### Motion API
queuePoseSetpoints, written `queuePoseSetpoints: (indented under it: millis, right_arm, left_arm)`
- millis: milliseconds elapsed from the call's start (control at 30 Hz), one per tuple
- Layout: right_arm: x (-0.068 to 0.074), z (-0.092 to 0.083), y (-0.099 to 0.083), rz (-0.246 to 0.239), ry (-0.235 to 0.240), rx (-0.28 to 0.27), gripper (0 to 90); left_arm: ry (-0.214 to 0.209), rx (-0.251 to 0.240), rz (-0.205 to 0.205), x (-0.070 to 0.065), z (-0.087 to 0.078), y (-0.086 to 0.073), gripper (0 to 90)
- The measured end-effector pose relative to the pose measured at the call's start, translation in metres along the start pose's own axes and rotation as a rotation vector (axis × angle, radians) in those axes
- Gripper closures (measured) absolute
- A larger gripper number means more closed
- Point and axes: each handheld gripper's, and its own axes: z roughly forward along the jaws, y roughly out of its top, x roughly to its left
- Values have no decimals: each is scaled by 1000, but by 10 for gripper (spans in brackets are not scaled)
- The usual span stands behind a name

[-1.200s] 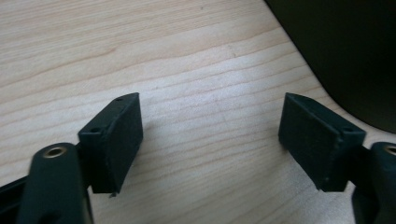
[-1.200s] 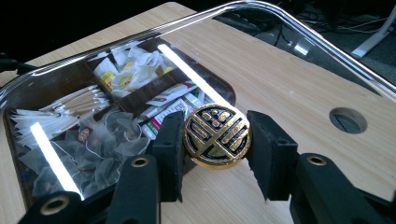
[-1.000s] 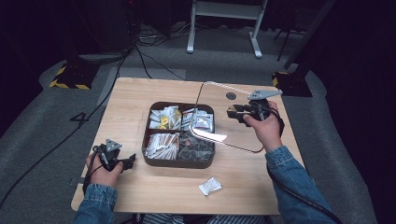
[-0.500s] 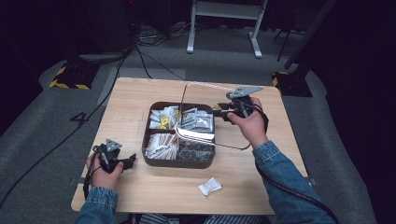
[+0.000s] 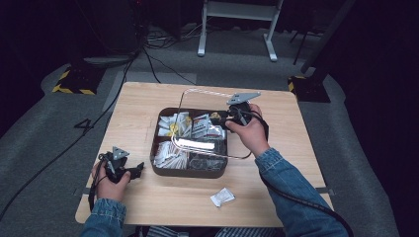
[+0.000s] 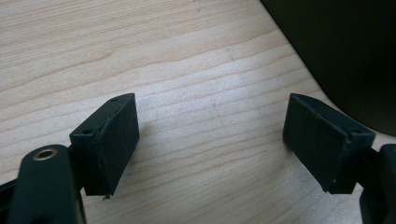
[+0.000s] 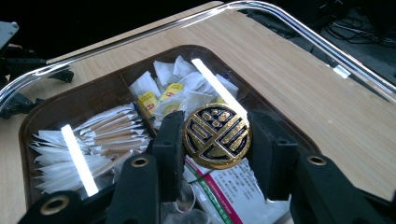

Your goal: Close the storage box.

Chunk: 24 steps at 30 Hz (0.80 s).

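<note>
Right claw [image 7: 215,140] clenched on round gold-and-black knob [image 7: 216,136] of clear plastic lid [image 5: 197,143], lid hovering tilted over dark brown compartment tray [image 5: 188,170] at tabletop [image 5: 148,98] centre; left claw [image 6: 212,144] released, idle near front-left corner.

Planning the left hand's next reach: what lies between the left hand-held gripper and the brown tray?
Just bare wooden table; the left hand-held gripper and brown tray stand apart, as the high view and left gripper view both show.
</note>
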Motion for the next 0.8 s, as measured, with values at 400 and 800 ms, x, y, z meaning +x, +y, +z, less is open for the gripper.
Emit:
queuePoseSetpoints:
  millis: [400,800]
  right_arm:
    - [17,32,4,-30,33,31,588]
    - [33,67,0,-49,64,81,588]
  left_arm:
    - [-2,-1,7,1,2,2,189]
    - [-1,-2,4,1,2,2,189]
